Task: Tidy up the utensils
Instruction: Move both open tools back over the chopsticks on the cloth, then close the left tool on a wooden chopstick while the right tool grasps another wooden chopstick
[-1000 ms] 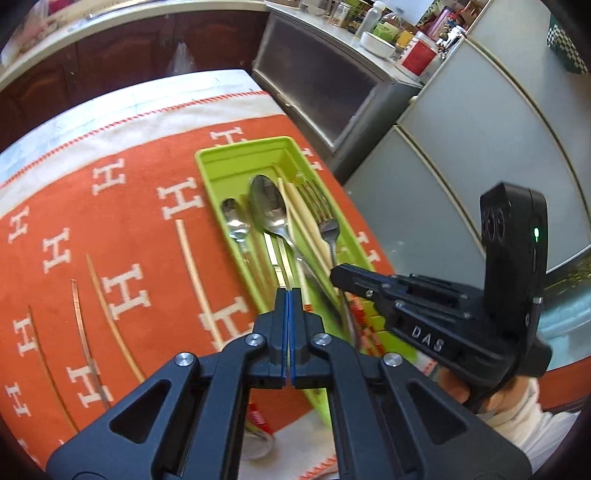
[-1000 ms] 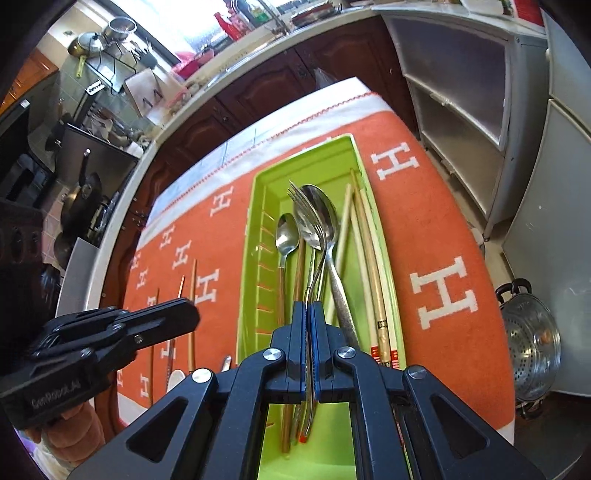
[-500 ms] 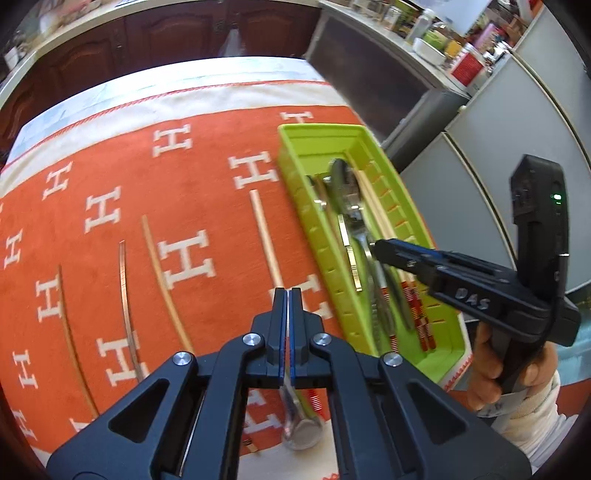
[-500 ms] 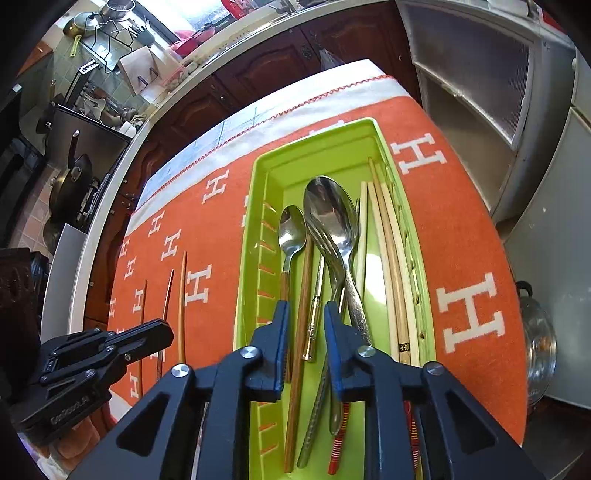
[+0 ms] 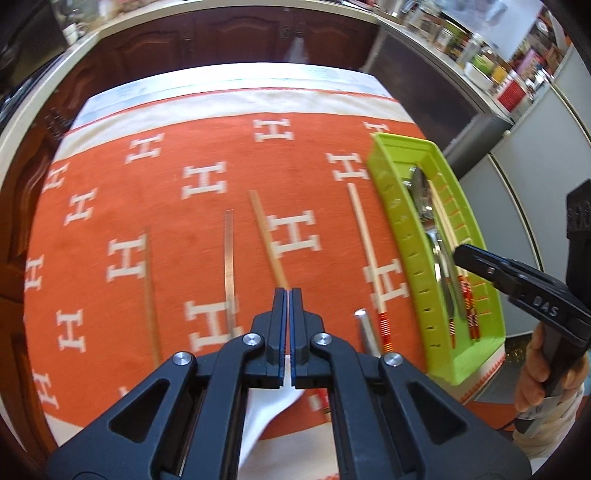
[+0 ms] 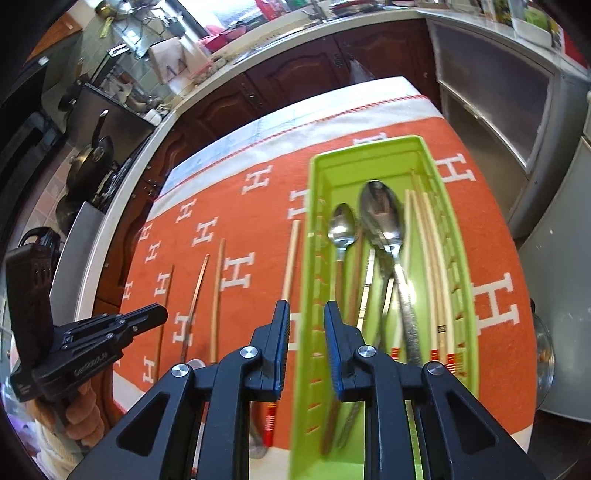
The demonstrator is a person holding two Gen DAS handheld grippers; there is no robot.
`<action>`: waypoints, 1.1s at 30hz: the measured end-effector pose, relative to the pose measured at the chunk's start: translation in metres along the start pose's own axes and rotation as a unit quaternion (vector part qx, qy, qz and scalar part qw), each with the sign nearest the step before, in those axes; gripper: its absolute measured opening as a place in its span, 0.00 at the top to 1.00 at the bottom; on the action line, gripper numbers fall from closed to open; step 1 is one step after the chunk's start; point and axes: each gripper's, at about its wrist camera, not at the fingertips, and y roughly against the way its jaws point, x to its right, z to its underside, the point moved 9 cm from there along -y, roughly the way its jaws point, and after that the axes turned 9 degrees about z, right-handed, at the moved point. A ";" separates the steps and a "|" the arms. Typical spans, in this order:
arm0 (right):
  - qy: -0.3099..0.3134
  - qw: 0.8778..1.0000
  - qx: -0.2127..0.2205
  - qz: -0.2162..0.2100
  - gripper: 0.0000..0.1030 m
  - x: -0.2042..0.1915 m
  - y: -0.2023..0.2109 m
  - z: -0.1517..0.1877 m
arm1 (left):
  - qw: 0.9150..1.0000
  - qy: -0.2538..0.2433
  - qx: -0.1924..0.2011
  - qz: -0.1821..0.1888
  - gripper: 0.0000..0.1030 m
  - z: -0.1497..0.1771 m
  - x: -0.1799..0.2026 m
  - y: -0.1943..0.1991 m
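Note:
My left gripper [image 5: 287, 295] is shut and empty above the orange cloth [image 5: 184, 258], over the near end of a wooden chopstick [image 5: 267, 240]. Beside it lie a metal chopstick [image 5: 229, 266], a dark chopstick [image 5: 149, 295], a red-striped chopstick [image 5: 367, 251] and a metal handle [image 5: 364, 328]. The green tray [image 5: 402, 229] sits at the right. My right gripper [image 6: 306, 308] hovers open by a small gap with nothing in it, above the left wall of the green tray [image 6: 314, 258]. Inside lie a small spoon [image 6: 343, 225], a large spoon [image 6: 382, 210] over a fork, and several chopsticks [image 6: 428, 258].
A white cloth [image 5: 266, 417] lies under my left gripper at the table's near edge. Dark wooden cabinets [image 5: 221, 33] run behind the table, grey cupboards [image 6: 480, 92] to the right. A steel pot [image 6: 543, 354] stands low at the right. Pans [image 6: 92, 162] sit on a stove at the left.
My right gripper opened, let a fork go into the tray, and shifted left over the tray's wall. My left gripper swung left, away from the tray, over the loose chopsticks.

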 end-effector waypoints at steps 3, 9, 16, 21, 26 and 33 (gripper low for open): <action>0.017 1.000 0.001 -0.007 0.82 -0.018 0.005 0.004 | 1.000 0.016 0.009 -0.018 1.00 0.007 -0.023 0.013; 0.056 0.998 -0.009 -0.022 0.82 -0.067 0.003 0.015 | 0.997 0.036 0.022 -0.066 0.99 0.027 -0.074 0.031; 0.091 0.995 -0.032 -0.024 0.82 -0.118 -0.025 0.033 | 0.994 0.067 0.017 -0.086 0.80 0.053 -0.114 0.028; 0.112 0.993 -0.036 -0.004 0.82 -0.140 -0.052 0.041 | 0.994 0.078 0.020 -0.079 0.79 0.061 -0.127 0.023; 0.131 0.991 -0.038 0.020 0.82 -0.148 -0.077 0.047 | 0.994 0.073 0.021 -0.077 0.79 0.065 -0.128 0.011; 0.159 0.985 -0.037 0.057 0.82 -0.152 -0.109 0.051 | 0.994 0.070 0.025 -0.083 0.79 0.067 -0.131 -0.004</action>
